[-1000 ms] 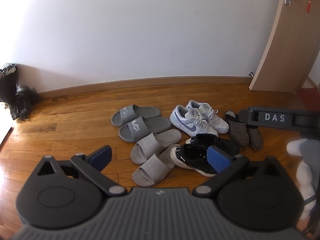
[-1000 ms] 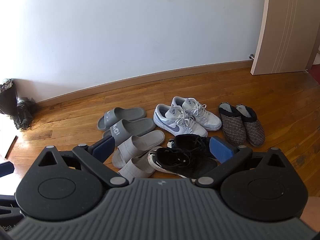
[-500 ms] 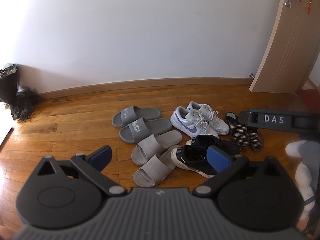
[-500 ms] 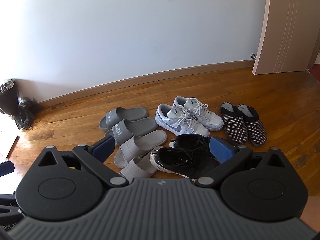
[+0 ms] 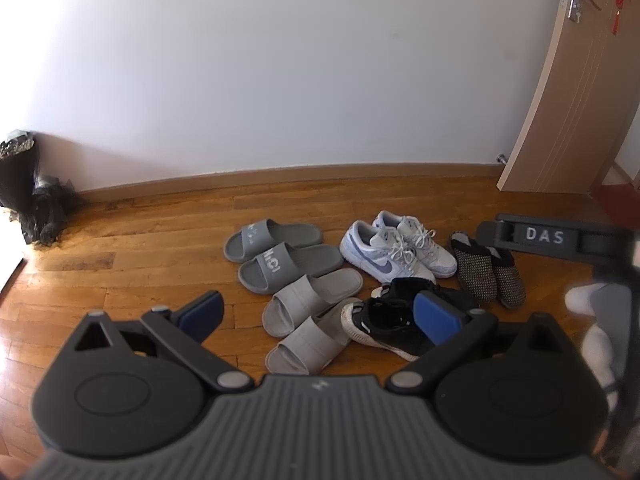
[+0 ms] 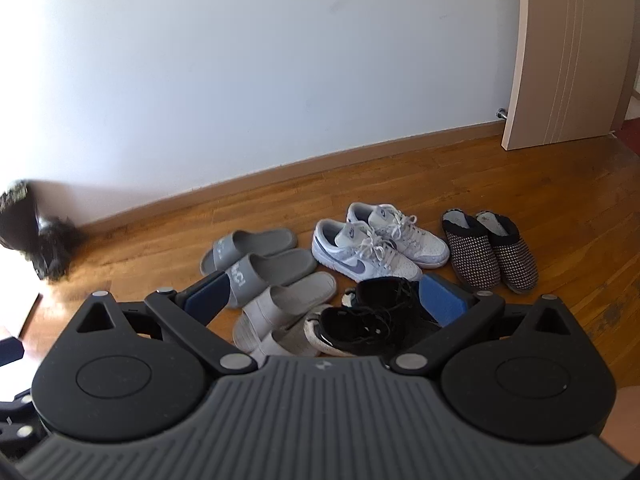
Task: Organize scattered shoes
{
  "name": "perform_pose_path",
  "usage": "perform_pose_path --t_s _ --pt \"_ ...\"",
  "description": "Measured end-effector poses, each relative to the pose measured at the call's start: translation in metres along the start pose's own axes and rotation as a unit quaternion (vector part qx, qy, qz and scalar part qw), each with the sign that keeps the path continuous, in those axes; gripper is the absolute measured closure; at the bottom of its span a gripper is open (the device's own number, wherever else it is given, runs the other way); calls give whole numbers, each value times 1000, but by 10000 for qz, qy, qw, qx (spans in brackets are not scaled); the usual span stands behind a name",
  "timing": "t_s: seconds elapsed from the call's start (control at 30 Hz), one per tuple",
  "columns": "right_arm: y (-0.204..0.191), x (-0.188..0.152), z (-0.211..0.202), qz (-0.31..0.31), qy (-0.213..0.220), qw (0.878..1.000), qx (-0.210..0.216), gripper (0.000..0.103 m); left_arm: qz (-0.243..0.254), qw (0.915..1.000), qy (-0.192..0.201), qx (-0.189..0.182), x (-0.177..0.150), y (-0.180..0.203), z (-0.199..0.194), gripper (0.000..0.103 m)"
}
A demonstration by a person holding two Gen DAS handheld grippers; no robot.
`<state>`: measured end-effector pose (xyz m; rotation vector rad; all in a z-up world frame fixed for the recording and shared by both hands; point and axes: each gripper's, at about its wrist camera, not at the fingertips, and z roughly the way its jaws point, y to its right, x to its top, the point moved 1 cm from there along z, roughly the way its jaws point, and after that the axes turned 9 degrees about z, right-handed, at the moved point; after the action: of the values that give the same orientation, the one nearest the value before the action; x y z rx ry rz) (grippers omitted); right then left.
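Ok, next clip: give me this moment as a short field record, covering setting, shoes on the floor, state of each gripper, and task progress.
setting: wooden floor by a white wall, door at right
shoes: dark grey slides, light grey slides, white sneakers, black sneakers, checked slippers
layout: clustered together, light grey slides and black sneakers skewed
left gripper: open, empty, above floor
right gripper: open, empty, above floor
progress: no shoe grasped yet
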<state>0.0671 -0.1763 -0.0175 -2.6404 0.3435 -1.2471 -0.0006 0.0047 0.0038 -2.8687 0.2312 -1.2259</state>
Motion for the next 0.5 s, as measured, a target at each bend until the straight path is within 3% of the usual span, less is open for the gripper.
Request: perform_pose_path --t_s 0.3,0.4,0.5 --pt "-17 -9 3 -334 295 9985 330 1 -102 9992 322 -194 5 -24 -12 1" --pt "-23 -8 2 -362 234 9984 359 1 -305 9975 539 -330 7 -49 -29 1" --pt "-28 -9 2 -231 44 9987 445 1 -452 9956 803 -182 4 -76 -45 1"
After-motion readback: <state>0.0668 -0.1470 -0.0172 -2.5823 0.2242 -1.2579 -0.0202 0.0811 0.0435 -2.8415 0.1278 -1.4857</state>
